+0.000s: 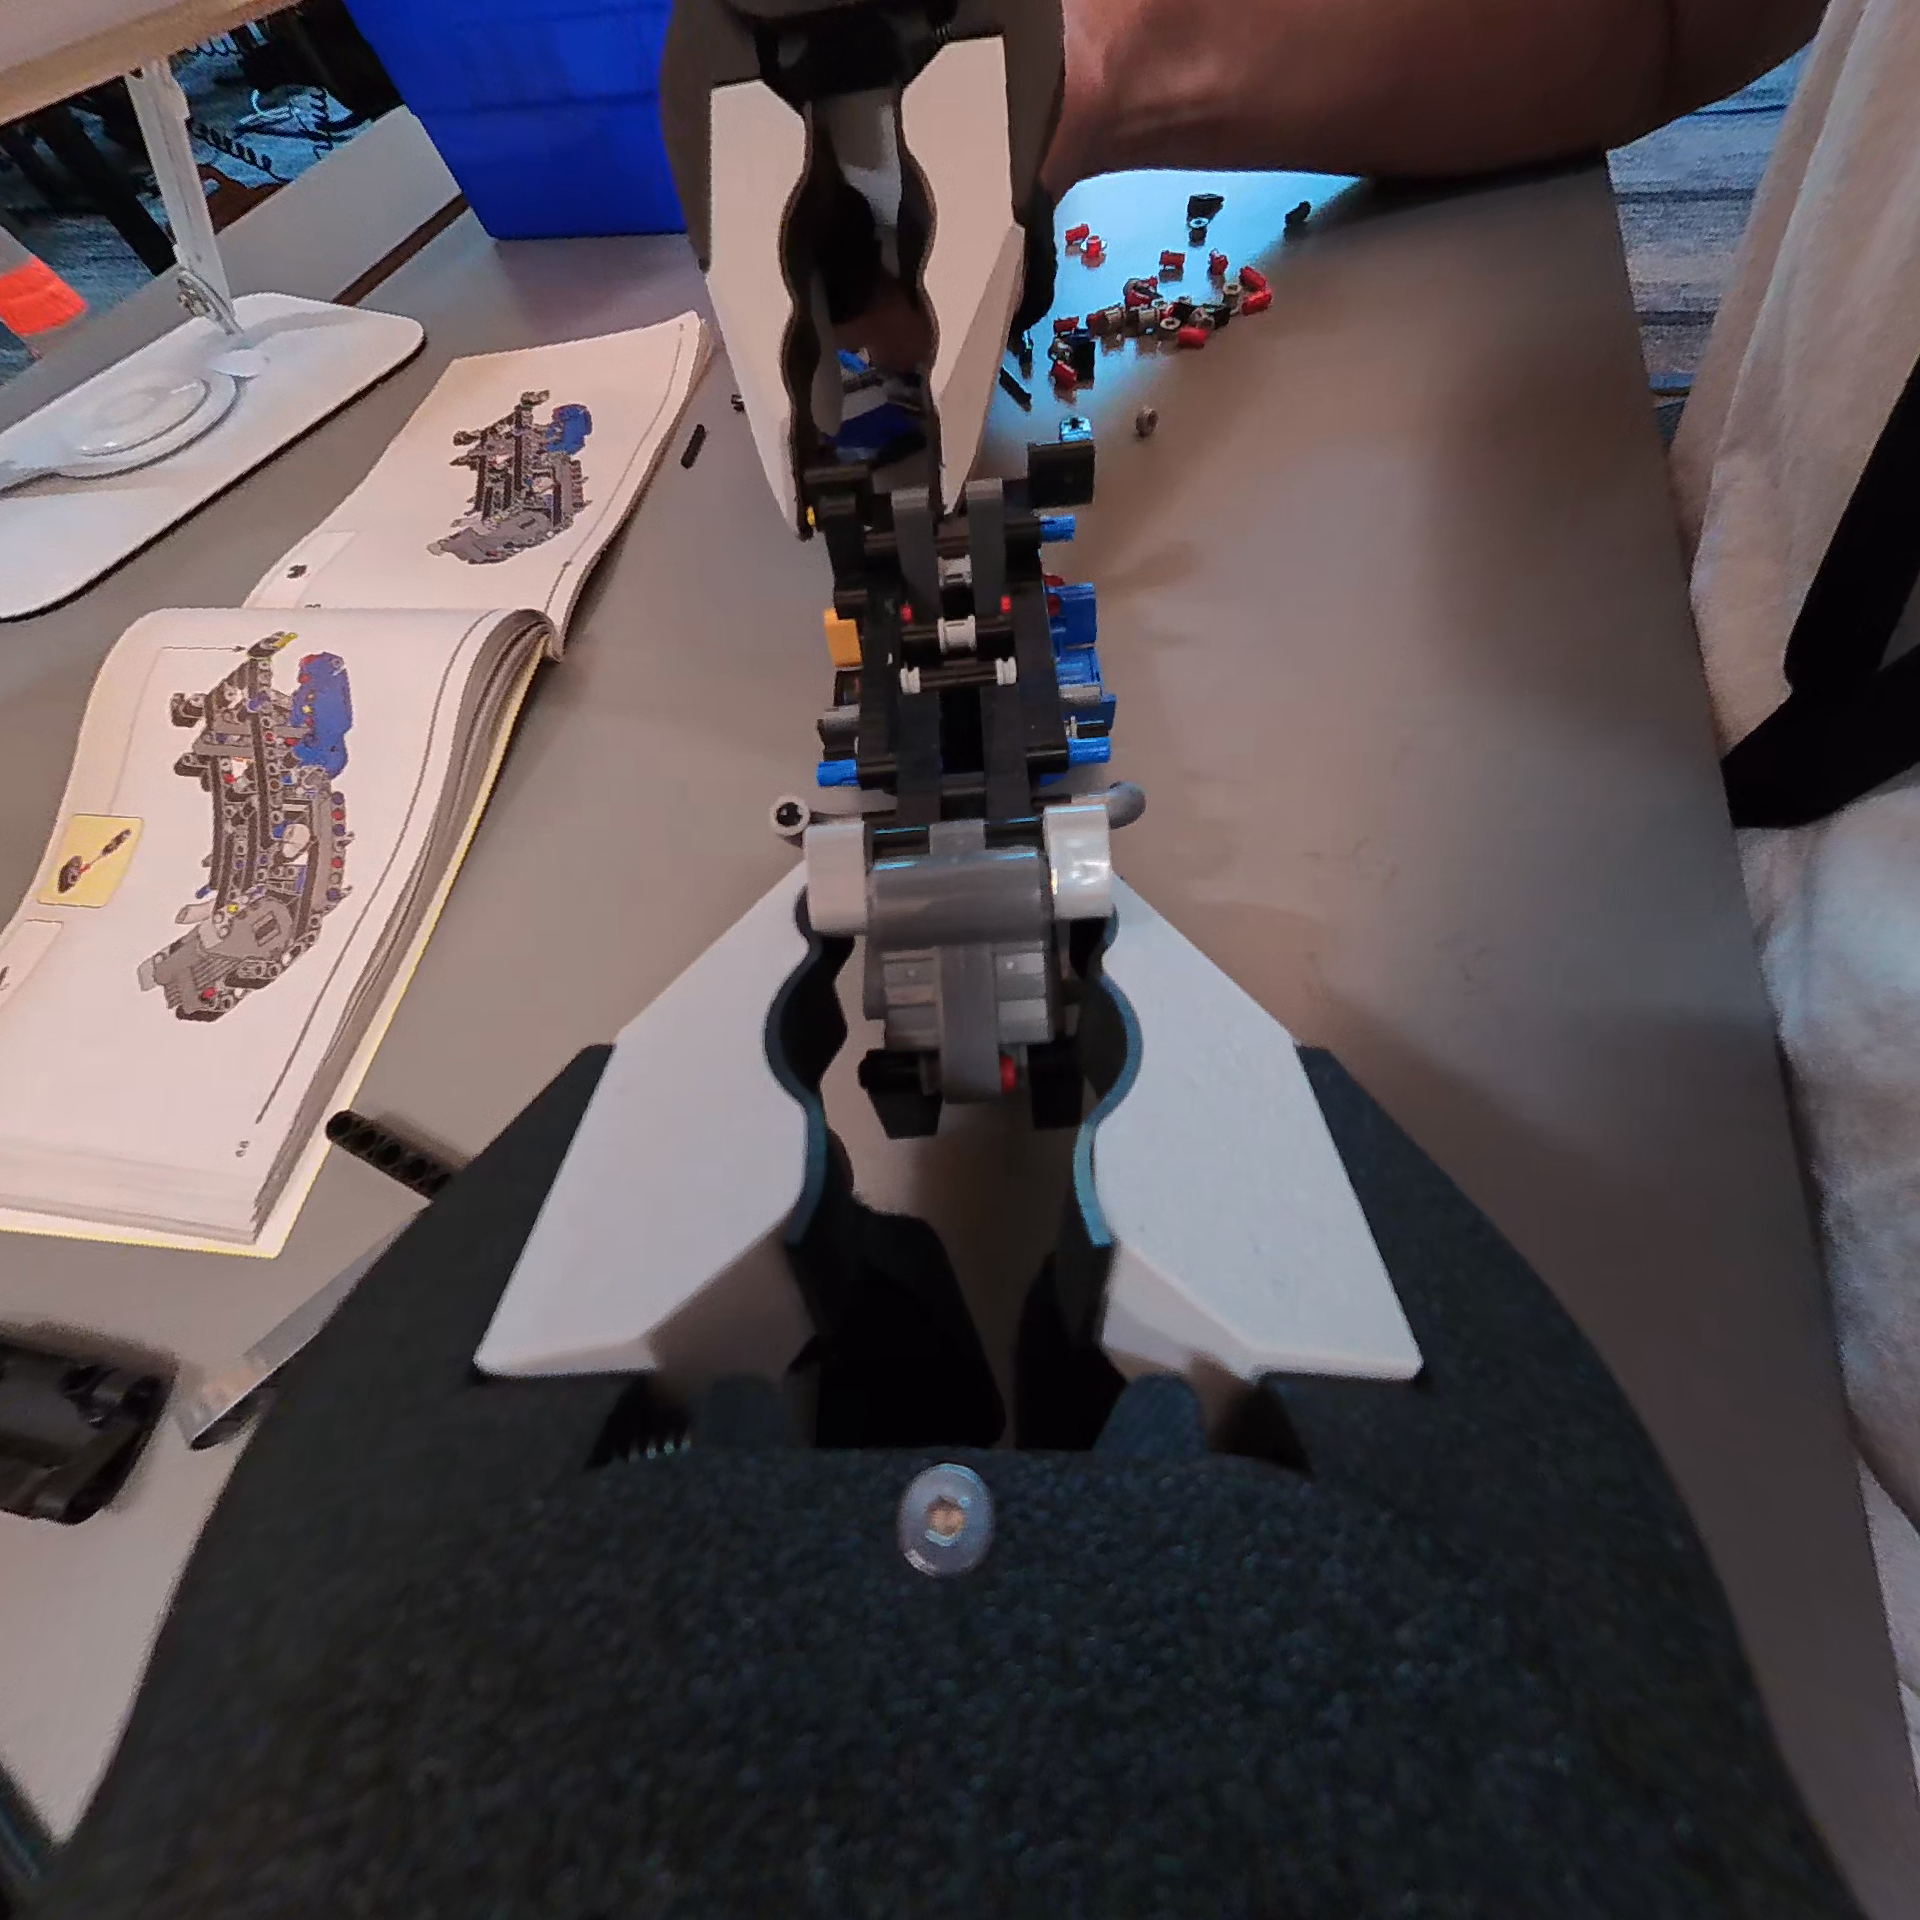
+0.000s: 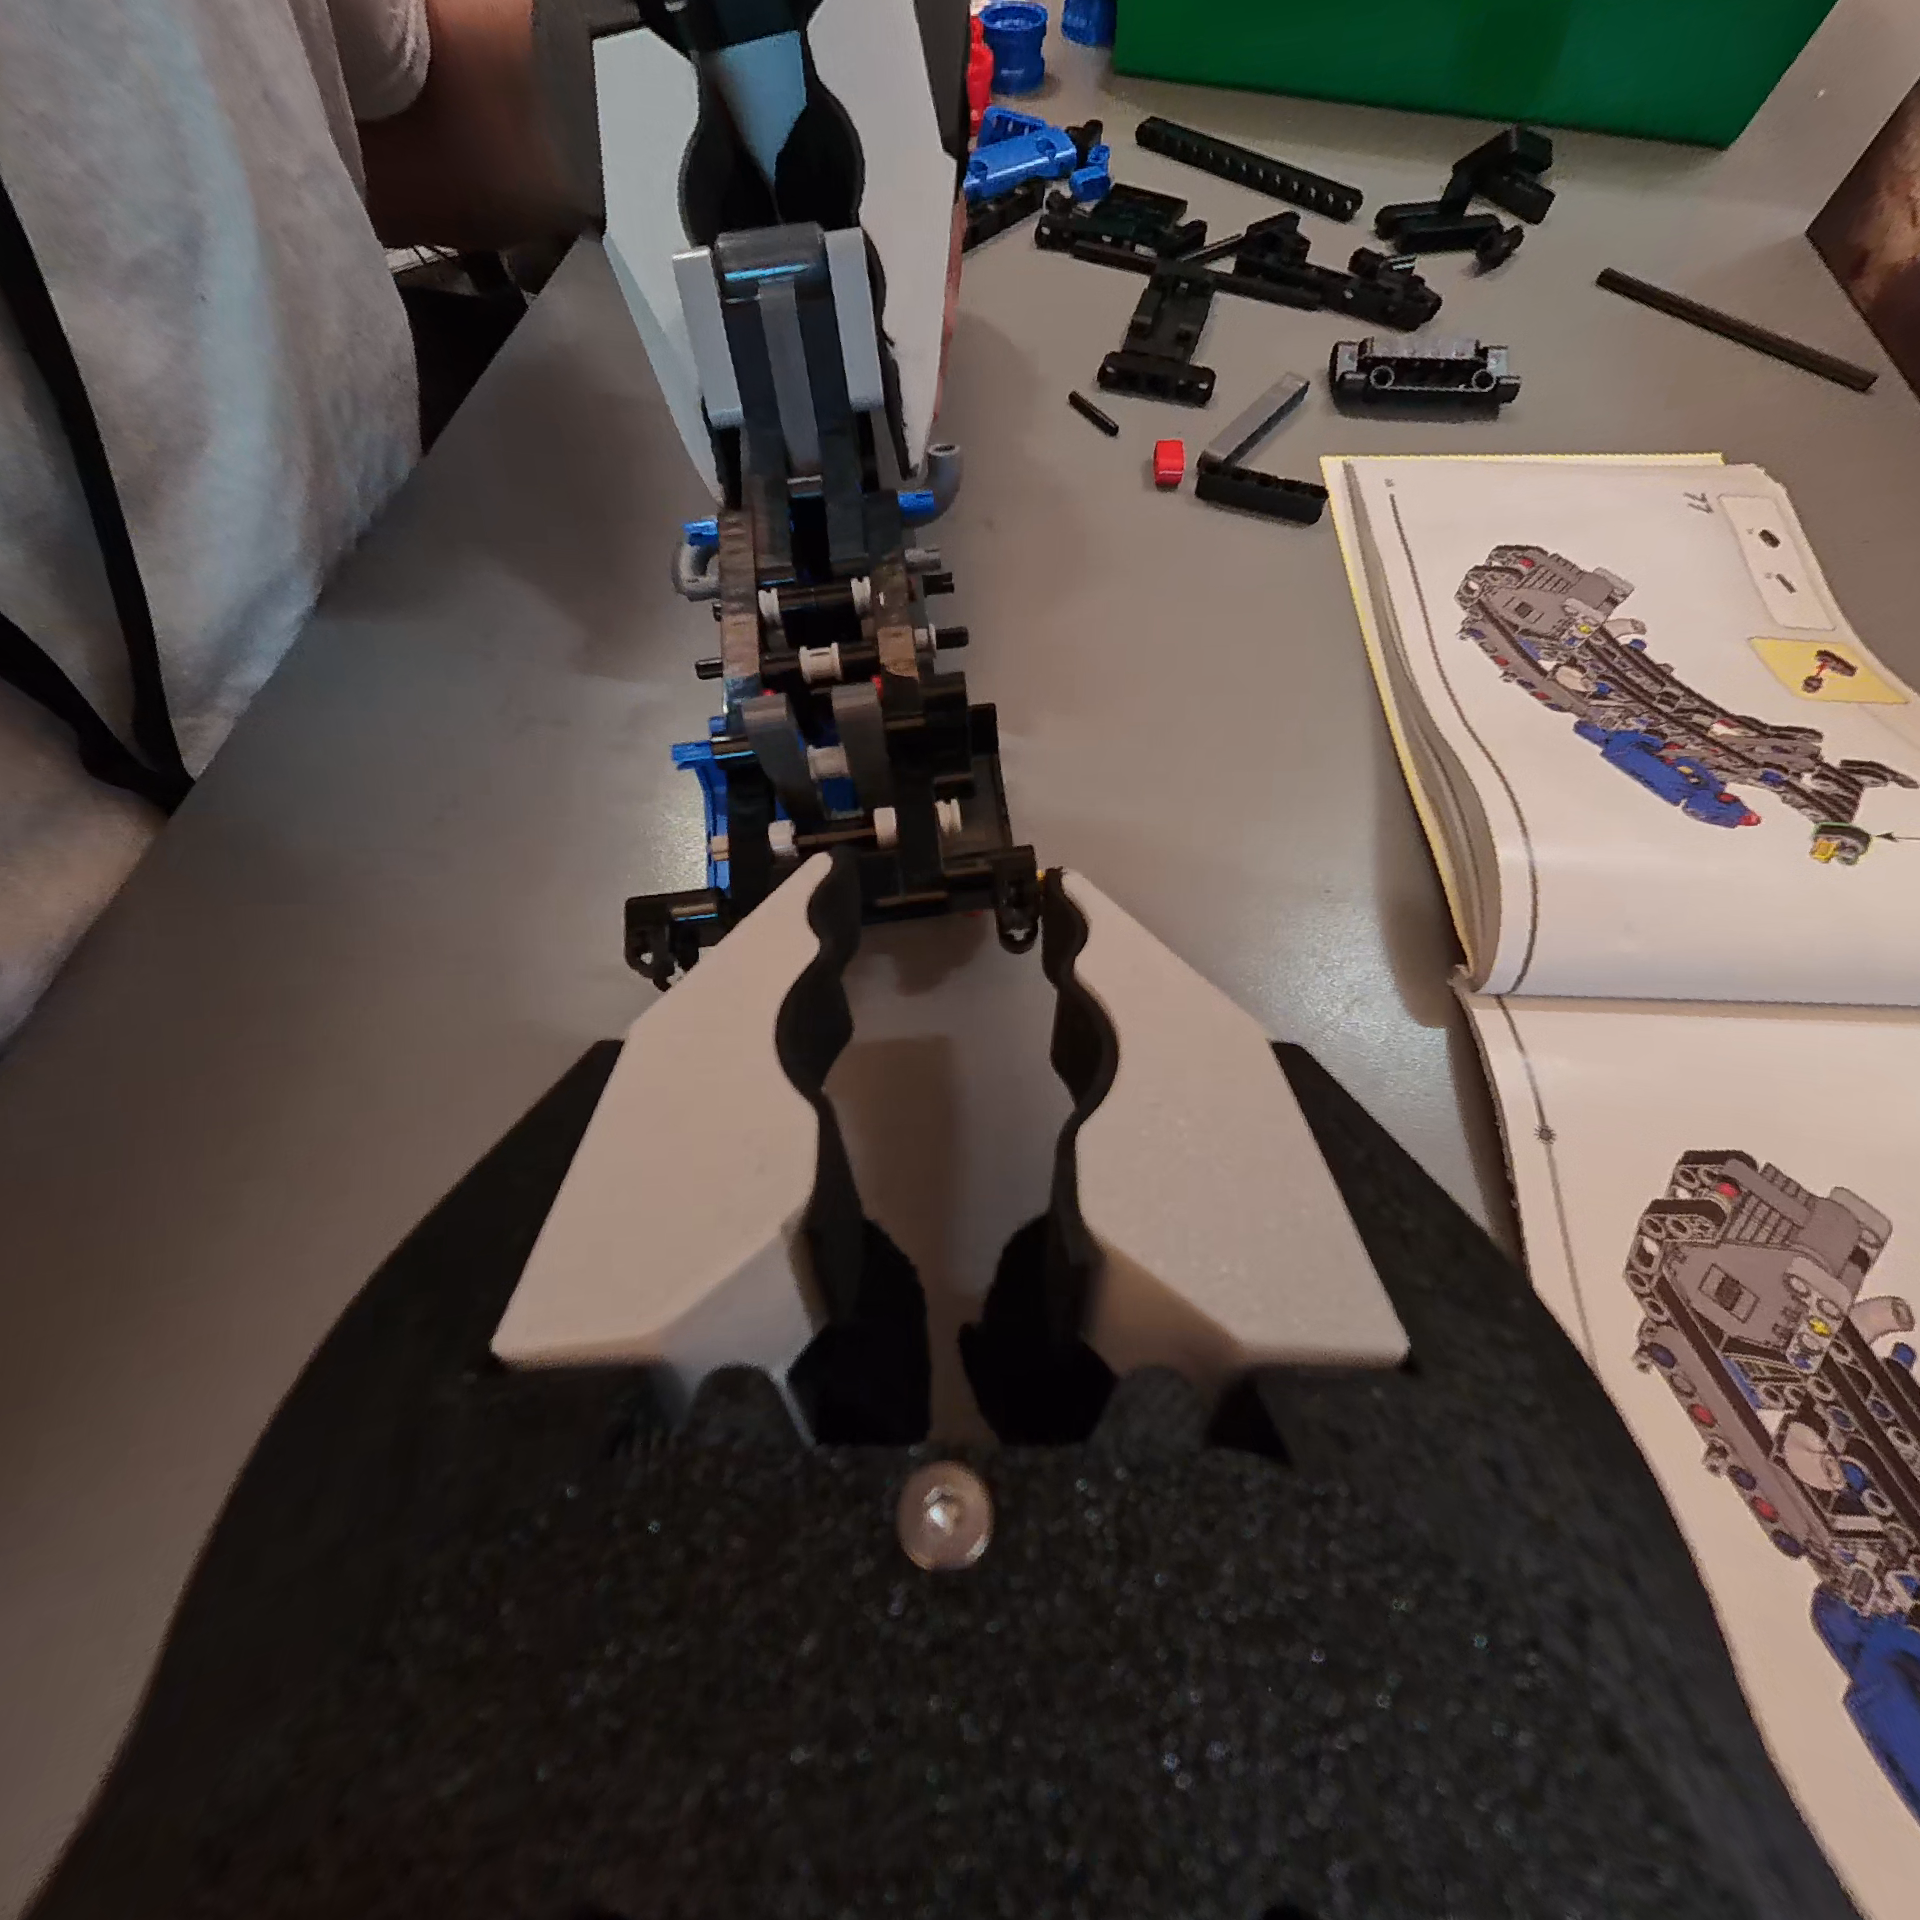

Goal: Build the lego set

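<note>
A long Lego model (image 1: 956,665) of black, grey and blue beams is held level just above the grey table, between my two grippers, which face each other. My left gripper (image 1: 961,935) is shut on the model's grey end; it also shows in the right wrist view (image 2: 816,457). My right gripper (image 2: 945,883) straddles the model's (image 2: 842,665) black end, with its fingertips touching the black frame, and appears shut on it. It also shows from the front in the left wrist view (image 1: 878,499).
An open instruction booklet (image 1: 260,831) (image 2: 1662,727) lies beside the model. Small red and grey pieces (image 1: 1164,312) are scattered behind it. Black beams (image 2: 1247,260), a blue bin (image 1: 551,114), a green bin (image 2: 1455,52) and a white stand base (image 1: 156,416) sit on the table. A person's arm (image 1: 1351,83) is at the table edge. About 11 cm separates my left fingertips from my right.
</note>
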A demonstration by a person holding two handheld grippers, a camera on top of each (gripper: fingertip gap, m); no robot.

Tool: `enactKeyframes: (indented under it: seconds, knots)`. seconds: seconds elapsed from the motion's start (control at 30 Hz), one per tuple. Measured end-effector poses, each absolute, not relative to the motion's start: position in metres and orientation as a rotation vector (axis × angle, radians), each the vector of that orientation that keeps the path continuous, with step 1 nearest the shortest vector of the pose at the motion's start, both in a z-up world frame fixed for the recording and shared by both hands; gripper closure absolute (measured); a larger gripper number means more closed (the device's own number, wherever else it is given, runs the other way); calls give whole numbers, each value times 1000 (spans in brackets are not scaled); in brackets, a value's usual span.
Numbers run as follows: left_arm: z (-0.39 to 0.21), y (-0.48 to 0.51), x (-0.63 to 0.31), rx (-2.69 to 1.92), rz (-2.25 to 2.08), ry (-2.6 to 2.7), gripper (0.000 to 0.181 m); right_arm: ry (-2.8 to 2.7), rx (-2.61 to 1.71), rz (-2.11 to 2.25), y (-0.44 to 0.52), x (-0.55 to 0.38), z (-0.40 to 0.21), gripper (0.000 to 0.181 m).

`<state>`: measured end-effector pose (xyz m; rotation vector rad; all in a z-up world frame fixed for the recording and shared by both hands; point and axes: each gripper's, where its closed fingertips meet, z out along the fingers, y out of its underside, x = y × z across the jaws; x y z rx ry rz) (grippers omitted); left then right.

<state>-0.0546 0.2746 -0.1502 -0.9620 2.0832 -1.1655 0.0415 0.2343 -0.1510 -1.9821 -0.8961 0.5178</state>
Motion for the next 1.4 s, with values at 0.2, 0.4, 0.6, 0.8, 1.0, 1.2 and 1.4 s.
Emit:
enactKeyframes:
  seconds: [0.2, 0.4, 0.6, 0.8, 1.0, 1.2, 1.4]
  knots:
    - [-151, 275, -54, -976, -1174, 2087, 141, -897, -1998, 537, 234, 42, -153, 147]
    - [-151, 276, -54, -979, -1169, 2083, 142, -912, -1999, 510, 234, 43, -153, 147]
    - [-151, 276, -53, -980, -1162, 2080, 142, -913, -2004, 512, 234, 43, -153, 148]
    - [-151, 276, -53, -977, -1153, 2076, 142, -918, -2006, 512, 234, 43, -153, 148]
    - [-151, 277, -52, -976, -1141, 2071, 142, -930, -2002, 485, 234, 43, -153, 148]
    - [-151, 278, -52, -982, -1140, 2071, 142, -933, -2000, 468, 234, 43, -153, 148]
    - [-151, 278, -52, -987, -1137, 2069, 143, -933, -2003, 468, 234, 43, -153, 148]
